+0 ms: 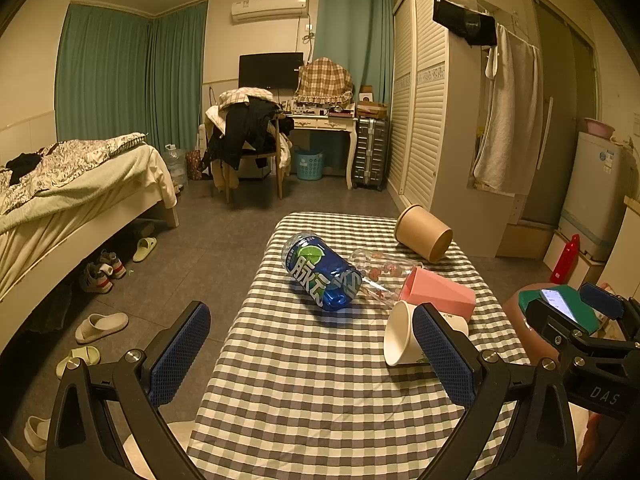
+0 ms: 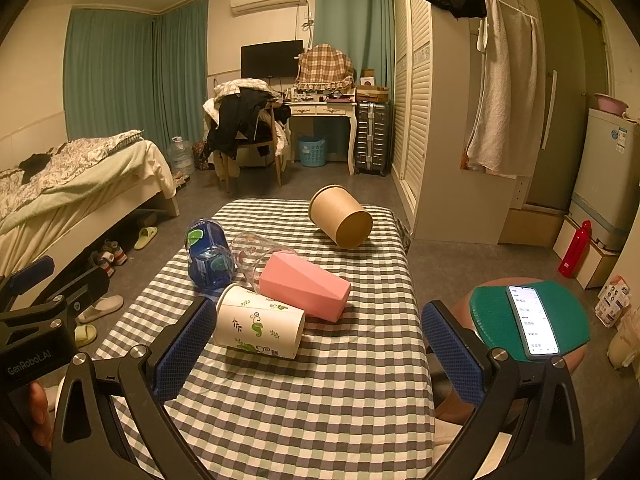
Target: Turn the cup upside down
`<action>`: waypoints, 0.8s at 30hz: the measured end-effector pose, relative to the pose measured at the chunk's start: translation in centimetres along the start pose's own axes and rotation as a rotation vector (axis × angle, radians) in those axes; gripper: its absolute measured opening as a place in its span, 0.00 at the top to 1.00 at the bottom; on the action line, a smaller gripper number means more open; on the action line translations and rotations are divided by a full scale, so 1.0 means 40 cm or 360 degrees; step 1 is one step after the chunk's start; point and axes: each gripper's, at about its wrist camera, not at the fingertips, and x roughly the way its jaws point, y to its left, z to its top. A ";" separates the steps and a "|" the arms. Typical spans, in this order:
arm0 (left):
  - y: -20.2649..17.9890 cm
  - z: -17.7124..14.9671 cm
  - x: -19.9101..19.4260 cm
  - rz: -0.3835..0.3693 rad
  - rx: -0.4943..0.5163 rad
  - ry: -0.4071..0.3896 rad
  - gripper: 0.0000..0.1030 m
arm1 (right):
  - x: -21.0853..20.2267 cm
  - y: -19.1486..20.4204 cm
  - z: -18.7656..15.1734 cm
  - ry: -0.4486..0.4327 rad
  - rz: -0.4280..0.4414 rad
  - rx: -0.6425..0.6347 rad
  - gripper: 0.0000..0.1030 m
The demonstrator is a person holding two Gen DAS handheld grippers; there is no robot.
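Several cups lie on their sides on a checkered table (image 2: 320, 400): a white paper cup with green leaf print (image 2: 258, 326), a pink faceted cup (image 2: 304, 286), a clear glass cup (image 2: 256, 254), a blue labelled cup (image 2: 208, 256) and a brown paper cup (image 2: 340, 216). My right gripper (image 2: 316, 344) is open, wide, just in front of the white cup. My left gripper (image 1: 312, 350) is open above the table's near left part; its right finger (image 1: 440, 352) overlaps the white cup (image 1: 400, 336). The pink cup (image 1: 438, 294), blue cup (image 1: 320, 272) and brown cup (image 1: 422, 232) show there too.
A stool with a green cushion and a lit phone (image 2: 534, 322) stands right of the table. A bed (image 2: 72, 184) is at the left with slippers on the floor. A wardrobe (image 2: 432, 100), a red bottle (image 2: 574, 250) and a desk with a chair stand beyond.
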 end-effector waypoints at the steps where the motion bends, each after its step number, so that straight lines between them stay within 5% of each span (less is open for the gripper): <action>1: 0.000 0.001 0.001 0.0000 0.0000 0.0000 0.00 | 0.001 -0.001 0.001 0.0000 0.0000 0.0000 0.00; 16: 0.001 -0.017 0.035 0.0020 -0.0014 0.0037 0.00 | 0.035 0.003 -0.015 0.0022 0.0012 -0.0007 0.00; 24: 0.036 0.000 0.087 0.0079 -0.0041 0.0084 0.00 | 0.110 0.023 0.059 0.0134 0.0144 -0.0143 0.00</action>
